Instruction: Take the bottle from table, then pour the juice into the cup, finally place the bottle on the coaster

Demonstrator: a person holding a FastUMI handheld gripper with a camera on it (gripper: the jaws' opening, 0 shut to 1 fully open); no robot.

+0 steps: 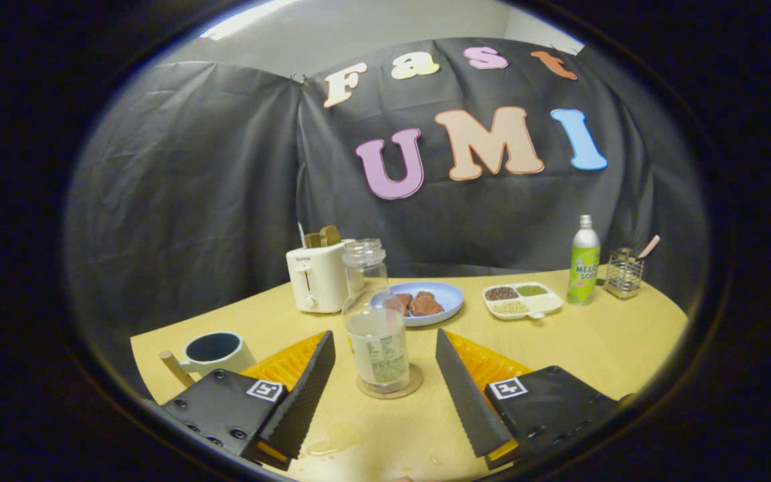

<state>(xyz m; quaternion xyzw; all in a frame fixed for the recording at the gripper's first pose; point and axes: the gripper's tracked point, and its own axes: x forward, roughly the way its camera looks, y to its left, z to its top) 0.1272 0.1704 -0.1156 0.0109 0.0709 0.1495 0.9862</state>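
Glass bottle (376, 321) stood on coaster (390, 389), frame centre; claw (385, 375) open, not touching. Snagging it w/ a finger risked tipping.

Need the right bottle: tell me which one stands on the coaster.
The clear glass bottle, between the open hand-held gripper fingers; the green soda bottle stands on bare table.

Gripper camera sits low over the table's (593, 348) near edge, close, facing across it toward the booth wall (225, 167).
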